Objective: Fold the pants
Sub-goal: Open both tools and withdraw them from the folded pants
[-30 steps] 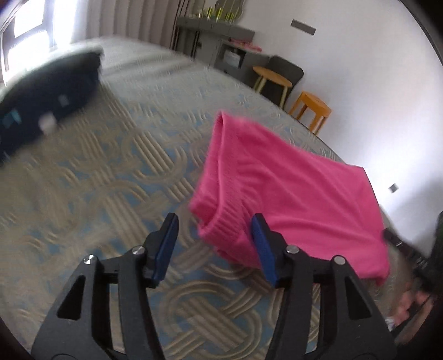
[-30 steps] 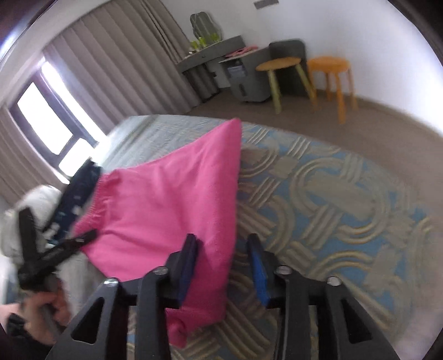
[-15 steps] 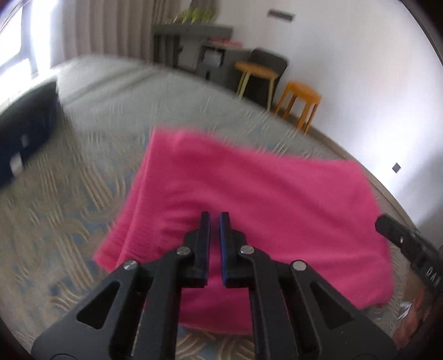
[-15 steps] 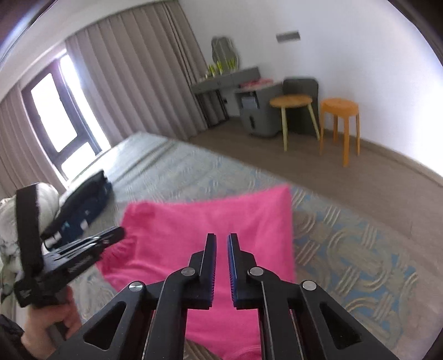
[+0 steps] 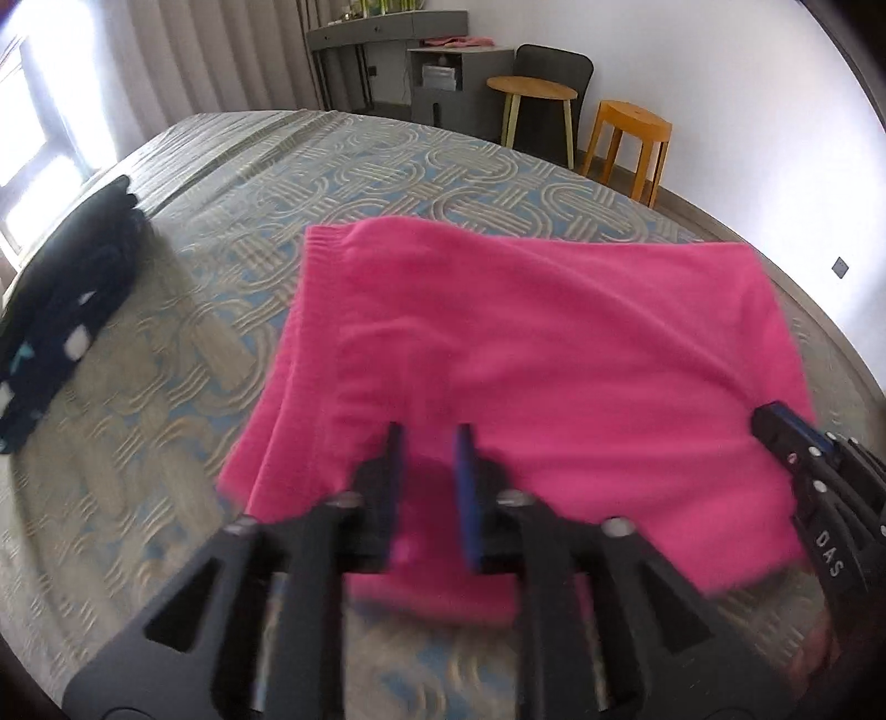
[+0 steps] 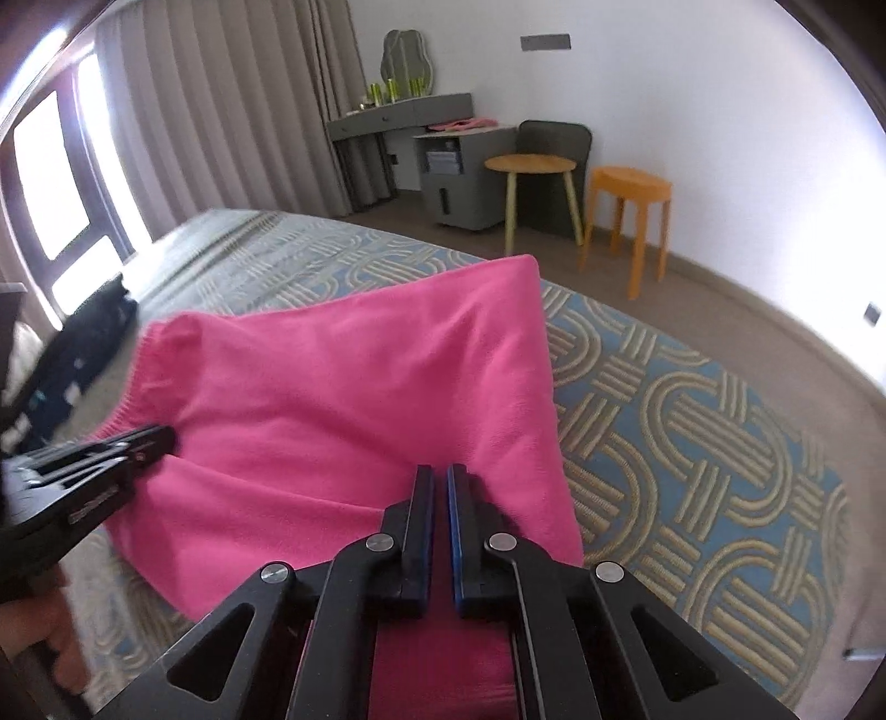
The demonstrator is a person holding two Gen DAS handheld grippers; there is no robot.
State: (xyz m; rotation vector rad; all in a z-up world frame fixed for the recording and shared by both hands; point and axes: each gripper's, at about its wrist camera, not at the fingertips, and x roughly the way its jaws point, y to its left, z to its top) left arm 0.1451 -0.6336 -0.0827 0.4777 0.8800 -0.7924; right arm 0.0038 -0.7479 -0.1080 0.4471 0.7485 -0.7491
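The pink pants [image 5: 542, 343] lie folded into a broad rectangle on the patterned bed cover [image 5: 387, 177]. They also show in the right wrist view [image 6: 343, 399]. My left gripper [image 5: 429, 443] is over the near edge of the pants with its jaws a little apart and nothing between them. My right gripper [image 6: 440, 479] is shut over the near right part of the pants; whether cloth is pinched between its fingers is unclear. Each gripper shows at the edge of the other's view, the right one [image 5: 797, 443] and the left one [image 6: 127, 448].
A dark folded garment [image 5: 61, 299] lies on the bed at the left. Beyond the bed stand an orange stool [image 5: 628, 144], a round wooden side table [image 5: 534, 105], a dark chair and a grey desk [image 5: 387, 39]. Curtains and a bright window are at the far left.
The left gripper shut over the pants half a second ago and has now opened slightly. The right gripper closed from open and stays shut. The pants went from hanging to lying flat.
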